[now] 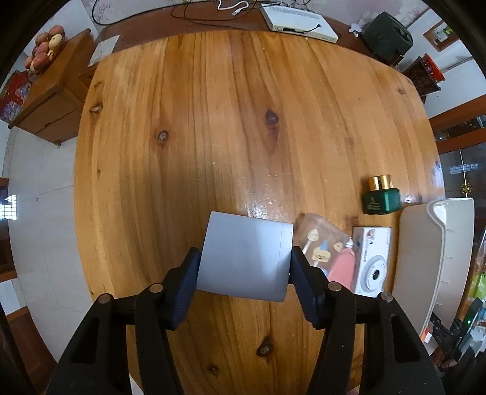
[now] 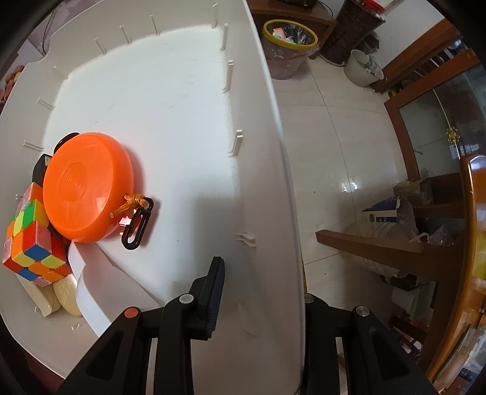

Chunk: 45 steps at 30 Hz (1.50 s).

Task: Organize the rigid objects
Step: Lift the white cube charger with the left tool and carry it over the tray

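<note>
Ahead of my left gripper (image 1: 244,273) spreads the round wooden table (image 1: 212,121), knotted and glossy, with white tiled floor around it; beyond its far edge I see a dark surface with cables and a white flat device (image 1: 299,22), and off to the left a wooden cabinet (image 1: 51,100) topped with a fruit-like ornament. To the right of that gripper stands the white bin (image 1: 437,249), its rim level with the table's right edge; between it and the fingers lie a white camera box (image 1: 372,261), a clear packet of small items (image 1: 322,252), and farther ahead a green jar with a gold cap (image 1: 381,196). The left fingers are spread fairly wide and press both sides of a pale grey box (image 1: 246,255), held just above the wood.

My right gripper (image 2: 261,291) straddles the bin's wall (image 2: 267,182); the left finger (image 2: 212,297) sits inside, the other is hidden behind the wall, so I cannot tell how tightly it grips. Inside, ahead and left, rest an orange disc (image 2: 88,188) with a black clip (image 2: 136,224), and a scrambled puzzle cube (image 2: 33,240) touching it, over pale items at the bottom. Right of the wall I see shiny floor tiles, a yellow-rimmed waste basket (image 2: 288,45), and glass-fronted wooden furniture (image 2: 440,121).
</note>
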Motion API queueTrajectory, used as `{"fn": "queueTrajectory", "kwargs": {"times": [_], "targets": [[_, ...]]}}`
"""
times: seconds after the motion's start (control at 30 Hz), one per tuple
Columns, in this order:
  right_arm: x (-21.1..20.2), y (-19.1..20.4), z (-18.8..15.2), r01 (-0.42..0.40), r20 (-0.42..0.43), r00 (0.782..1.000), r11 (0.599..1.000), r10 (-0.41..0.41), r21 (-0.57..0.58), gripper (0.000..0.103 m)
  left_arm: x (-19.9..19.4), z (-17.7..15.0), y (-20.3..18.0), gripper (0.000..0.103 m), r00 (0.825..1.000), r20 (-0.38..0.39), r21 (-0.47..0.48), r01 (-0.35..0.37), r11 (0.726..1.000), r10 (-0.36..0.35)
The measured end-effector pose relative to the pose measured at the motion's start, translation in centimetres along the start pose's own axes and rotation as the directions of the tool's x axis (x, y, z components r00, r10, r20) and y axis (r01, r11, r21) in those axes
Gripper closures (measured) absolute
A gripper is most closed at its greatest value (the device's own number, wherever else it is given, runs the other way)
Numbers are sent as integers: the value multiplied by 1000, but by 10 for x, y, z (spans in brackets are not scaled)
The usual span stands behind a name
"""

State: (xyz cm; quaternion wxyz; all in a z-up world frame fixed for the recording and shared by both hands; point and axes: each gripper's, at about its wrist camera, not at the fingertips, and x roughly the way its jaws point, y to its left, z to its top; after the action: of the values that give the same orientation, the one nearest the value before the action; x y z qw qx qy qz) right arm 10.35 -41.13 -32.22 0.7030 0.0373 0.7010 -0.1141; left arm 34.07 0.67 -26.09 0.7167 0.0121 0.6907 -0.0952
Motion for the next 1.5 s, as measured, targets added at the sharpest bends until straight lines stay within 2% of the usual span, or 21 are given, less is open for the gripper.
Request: {"fn": "queueTrajectory", "kwargs": {"times": [0.33,0.57,0.8,1.1,1.5], "targets": [[-2,5,-3,5,36,999,999,-4,-49,72,-45,-23,-20,41,999,54,4,1,1000,-1],[-6,8,-9,-1,52,999,997,6,-81,72,-68,-39,-51,41,995,100,9,14,1000,-15],[-9,12,-16,-5,83,996,992,16,-125,72,-89,-59,-95,41,991,134,53,-14,999,7],[-11,17,-22,4,123,992,988,15,-151,72,-95,-82,-147,41,990,144,91,-23,996,10],[-12,16,-26,4,127,992,990,15,-143,71,-81,-105,-209,41,993,119,135,-38,990,22]]}}
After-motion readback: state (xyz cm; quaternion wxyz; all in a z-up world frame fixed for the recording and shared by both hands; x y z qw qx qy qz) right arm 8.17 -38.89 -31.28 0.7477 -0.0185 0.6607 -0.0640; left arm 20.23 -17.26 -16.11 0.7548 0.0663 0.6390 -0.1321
